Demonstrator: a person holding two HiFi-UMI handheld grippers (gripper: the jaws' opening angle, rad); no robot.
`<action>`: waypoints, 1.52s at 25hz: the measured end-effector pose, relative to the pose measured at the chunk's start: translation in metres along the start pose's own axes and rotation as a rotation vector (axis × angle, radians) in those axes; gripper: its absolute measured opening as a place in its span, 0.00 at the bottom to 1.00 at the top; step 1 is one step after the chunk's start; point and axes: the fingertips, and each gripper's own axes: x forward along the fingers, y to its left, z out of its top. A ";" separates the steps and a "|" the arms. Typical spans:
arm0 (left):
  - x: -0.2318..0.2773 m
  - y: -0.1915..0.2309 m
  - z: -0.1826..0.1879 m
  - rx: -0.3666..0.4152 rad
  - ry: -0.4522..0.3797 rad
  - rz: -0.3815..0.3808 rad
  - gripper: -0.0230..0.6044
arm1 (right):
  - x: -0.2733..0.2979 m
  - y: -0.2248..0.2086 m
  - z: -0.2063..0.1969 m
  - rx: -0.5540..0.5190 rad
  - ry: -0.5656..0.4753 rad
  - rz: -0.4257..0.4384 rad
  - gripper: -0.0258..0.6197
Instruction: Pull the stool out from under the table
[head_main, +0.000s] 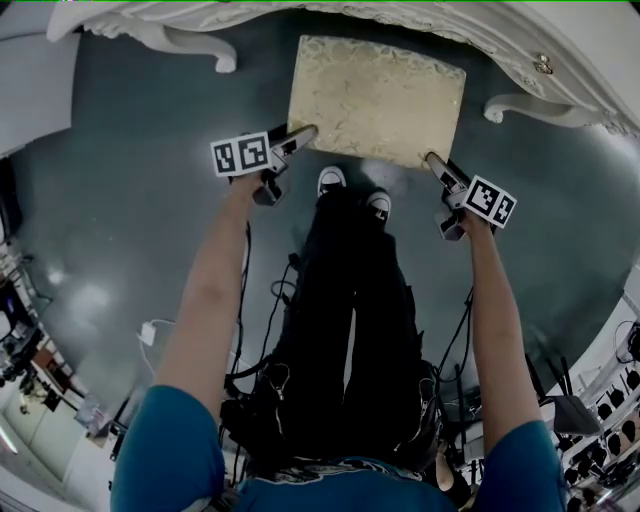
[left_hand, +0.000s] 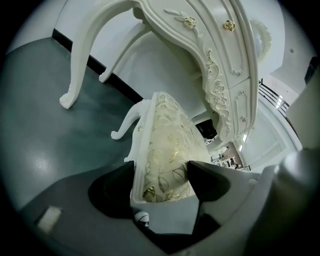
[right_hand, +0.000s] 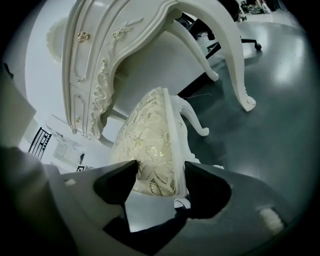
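Observation:
The stool (head_main: 375, 100) has a cream cushion with a gold leaf pattern on a white carved frame. In the head view it stands on the dark floor just in front of the white ornate table (head_main: 420, 20). My left gripper (head_main: 300, 135) is shut on the seat's near left corner. My right gripper (head_main: 432, 160) is shut on the near right corner. In the left gripper view the cushion edge (left_hand: 167, 150) sits between the black jaws of the left gripper (left_hand: 162, 177). The right gripper view shows the right gripper (right_hand: 160, 177) clamped on the same seat (right_hand: 150, 142), one jaw on the cushion and one under the frame.
Curved white table legs (head_main: 215, 55) (head_main: 515, 105) stand left and right of the stool. The person's legs and shoes (head_main: 332, 180) are between the grippers, close to the seat's near edge. Cables and cluttered shelves (head_main: 590, 420) line the lower edges of the grey floor.

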 end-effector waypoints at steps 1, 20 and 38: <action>-0.005 0.000 -0.007 -0.001 0.009 0.005 0.61 | -0.003 0.000 -0.006 0.001 0.012 -0.003 0.52; -0.074 0.007 -0.174 -0.109 0.176 0.048 0.61 | -0.070 -0.021 -0.149 -0.010 0.260 -0.100 0.51; -0.084 -0.023 -0.147 0.138 0.153 0.296 0.59 | -0.074 0.003 -0.140 -0.185 0.294 -0.216 0.42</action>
